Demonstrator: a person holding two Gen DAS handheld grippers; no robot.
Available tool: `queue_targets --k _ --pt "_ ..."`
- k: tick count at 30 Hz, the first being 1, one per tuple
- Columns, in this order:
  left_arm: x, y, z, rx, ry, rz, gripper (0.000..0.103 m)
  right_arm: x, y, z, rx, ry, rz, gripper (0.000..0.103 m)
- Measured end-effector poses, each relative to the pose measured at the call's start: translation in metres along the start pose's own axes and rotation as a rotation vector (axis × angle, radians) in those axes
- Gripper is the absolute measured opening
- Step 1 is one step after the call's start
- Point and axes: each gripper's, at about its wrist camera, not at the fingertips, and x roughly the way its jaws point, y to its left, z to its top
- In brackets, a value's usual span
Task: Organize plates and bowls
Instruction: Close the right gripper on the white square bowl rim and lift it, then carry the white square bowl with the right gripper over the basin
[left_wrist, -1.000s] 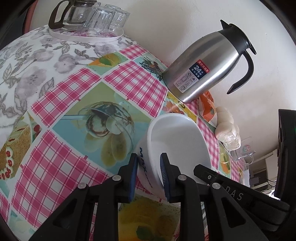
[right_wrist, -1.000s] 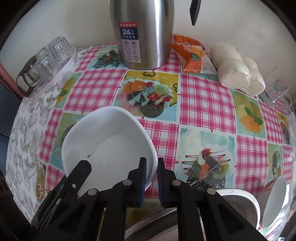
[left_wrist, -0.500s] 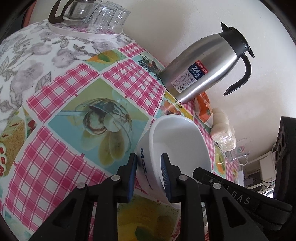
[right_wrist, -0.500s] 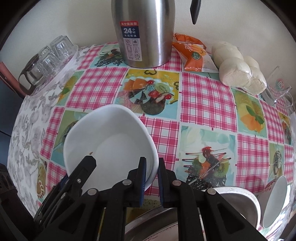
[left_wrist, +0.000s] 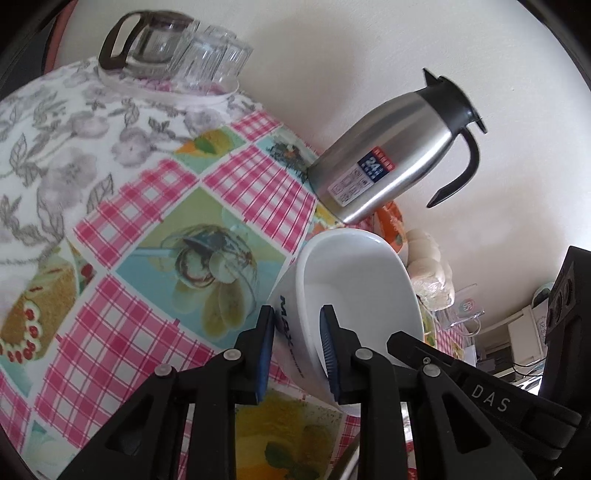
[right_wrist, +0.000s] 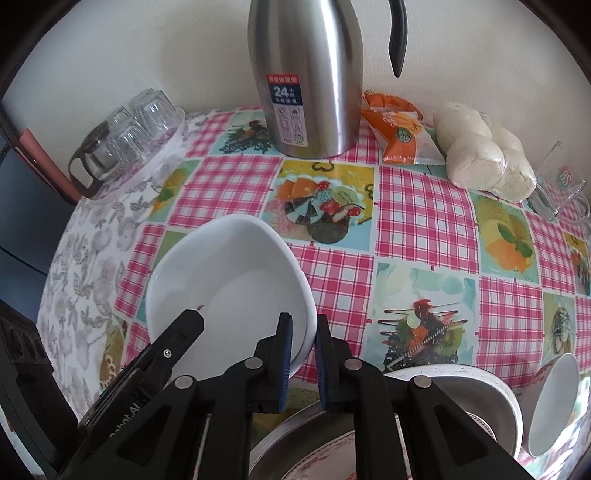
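1. Left gripper: blue-padded fingers closed on the near wall of the white bowl, one finger outside by the dark lettering, one inside; lower centre of the left wrist view.
2. Right gripper: fingers narrowed onto the same bowl's opposite rim, which sits pinched between the pads; lower centre of the right wrist view.
3. White bowl: held tilted above the tablecloth, centre-left of the right wrist view.
4. Steel thermos jug: upright, upper centre, against the wall.
5. Orange snack packet and bagged white buns: upper right, side by side.
6. Tray of upturned glasses with a glass pot: upper left.
7. Metal dishes and a second white bowl: lower right.
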Motion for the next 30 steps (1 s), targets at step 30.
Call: queue_targets --k 30 --pt "-0.116 -0.078 -0.025 0.232 -0.191 -0.036 0.026 -0.142 -0.017 -0.049 0.000 -0.299 0.167 0.013"
